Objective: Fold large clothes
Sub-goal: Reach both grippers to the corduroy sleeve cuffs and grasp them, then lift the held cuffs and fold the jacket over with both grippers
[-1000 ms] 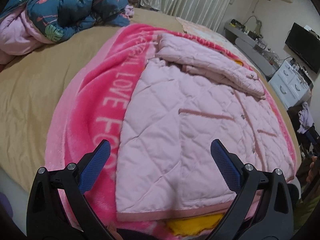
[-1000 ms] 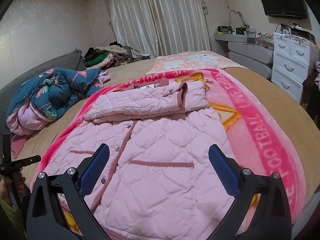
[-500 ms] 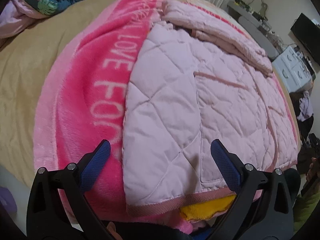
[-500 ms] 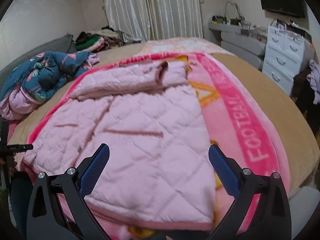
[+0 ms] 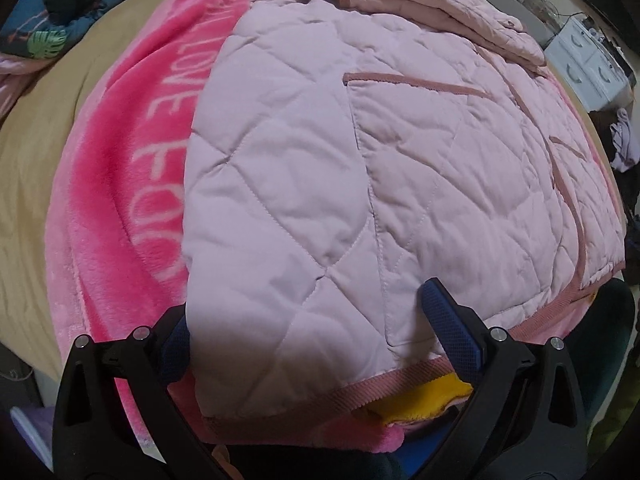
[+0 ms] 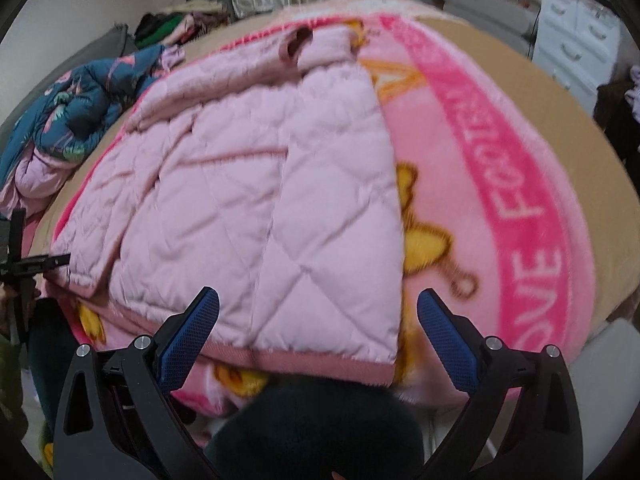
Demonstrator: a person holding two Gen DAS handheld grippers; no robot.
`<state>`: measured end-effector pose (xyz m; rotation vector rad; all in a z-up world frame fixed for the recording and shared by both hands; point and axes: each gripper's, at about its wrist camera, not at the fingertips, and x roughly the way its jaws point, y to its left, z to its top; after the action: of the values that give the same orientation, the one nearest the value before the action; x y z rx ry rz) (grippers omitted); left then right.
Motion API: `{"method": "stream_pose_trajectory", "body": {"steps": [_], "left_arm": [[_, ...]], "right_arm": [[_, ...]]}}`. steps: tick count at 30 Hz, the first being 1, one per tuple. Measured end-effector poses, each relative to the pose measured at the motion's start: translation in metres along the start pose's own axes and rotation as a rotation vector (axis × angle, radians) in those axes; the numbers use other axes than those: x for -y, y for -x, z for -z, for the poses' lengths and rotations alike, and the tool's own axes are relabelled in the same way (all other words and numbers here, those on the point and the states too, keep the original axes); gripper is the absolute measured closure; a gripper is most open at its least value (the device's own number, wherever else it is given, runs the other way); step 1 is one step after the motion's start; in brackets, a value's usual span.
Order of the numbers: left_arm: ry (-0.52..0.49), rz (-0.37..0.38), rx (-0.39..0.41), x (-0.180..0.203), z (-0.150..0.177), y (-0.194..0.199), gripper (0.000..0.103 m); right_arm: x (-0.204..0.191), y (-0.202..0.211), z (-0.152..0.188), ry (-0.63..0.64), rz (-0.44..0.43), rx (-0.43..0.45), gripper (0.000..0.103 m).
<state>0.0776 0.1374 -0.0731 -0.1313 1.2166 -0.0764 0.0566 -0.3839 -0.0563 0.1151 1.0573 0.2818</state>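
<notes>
A pale pink quilted jacket (image 5: 360,152) lies flat on a pink blanket (image 5: 132,168), sleeves folded across its top. My left gripper (image 5: 312,320) is open, its jaws straddling the jacket's near left hem corner; the left pad is partly hidden under the fabric. In the right wrist view the jacket (image 6: 256,200) shows with its right hem corner low in the frame. My right gripper (image 6: 318,320) is open, jaws either side of that corner just above the dusty-pink hem band.
The pink blanket (image 6: 520,220) covers a tan bed (image 6: 560,92). A blue floral quilt (image 6: 80,108) is bunched at the far left. White drawers (image 6: 576,40) stand at the right. The left gripper shows at the right wrist view's left edge (image 6: 24,264).
Both grippers have come down and forward to the jacket's bottom hem corners. The jacket fills much more of both views. Both stay open.
</notes>
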Motion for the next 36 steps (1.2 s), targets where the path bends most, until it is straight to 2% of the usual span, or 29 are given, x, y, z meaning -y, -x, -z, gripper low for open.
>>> {"method": "stream_pose_trajectory", "body": {"steps": [2,5,7,8,10,13,14,17,20,25,27,28,30,33,36], "left_arm": [[0.004,0.017,-0.005,-0.002,0.0,0.0,0.009],[0.02,0.051,-0.015,-0.006,0.001,-0.001,0.009],[0.022,0.06,-0.014,-0.006,0.003,0.0,0.009],[0.021,0.063,-0.013,-0.006,0.003,0.0,0.009],[0.019,0.063,-0.013,-0.005,0.004,0.0,0.009],[0.021,0.076,-0.017,-0.006,0.004,0.0,0.009],[0.022,0.091,-0.021,-0.006,0.005,0.0,0.009],[0.016,0.109,-0.018,-0.005,0.005,0.0,0.009],[-0.003,0.081,-0.004,-0.001,0.006,0.001,0.024],[-0.057,0.034,0.052,0.011,0.009,0.01,0.056],[-0.07,0.025,0.099,0.013,0.01,0.019,0.078],[-0.081,0.027,0.139,0.015,0.01,0.029,0.085],[-0.099,0.056,0.221,0.017,0.007,0.048,0.091],[-0.066,0.112,0.307,0.014,-0.004,0.072,0.092],[-0.038,0.127,0.383,0.014,-0.018,0.087,0.092]], "right_arm": [[0.006,-0.01,0.0,-0.025,-0.01,-0.045,0.004],[0.016,-0.017,-0.002,-0.068,-0.07,-0.09,0.005],[0.017,-0.021,-0.004,-0.062,-0.085,-0.113,0.005],[0.017,-0.025,-0.004,-0.048,-0.098,-0.13,0.009],[0.02,-0.03,-0.004,-0.056,-0.125,-0.148,0.02],[0.018,-0.025,-0.001,-0.02,-0.144,-0.126,0.04],[0.017,-0.023,0.0,-0.014,-0.155,-0.117,0.049],[0.011,-0.007,0.001,0.015,-0.205,-0.03,0.072],[0.007,0.015,-0.006,0.011,-0.245,0.076,0.081],[-0.007,0.049,-0.027,0.039,-0.279,0.237,0.085],[-0.012,0.057,-0.035,0.048,-0.285,0.282,0.085],[-0.015,0.06,-0.041,0.052,-0.28,0.307,0.086],[-0.023,0.066,-0.047,0.069,-0.255,0.355,0.086],[-0.029,0.071,-0.055,0.077,-0.251,0.412,0.087],[-0.034,0.073,-0.065,0.072,-0.249,0.462,0.087]]}}
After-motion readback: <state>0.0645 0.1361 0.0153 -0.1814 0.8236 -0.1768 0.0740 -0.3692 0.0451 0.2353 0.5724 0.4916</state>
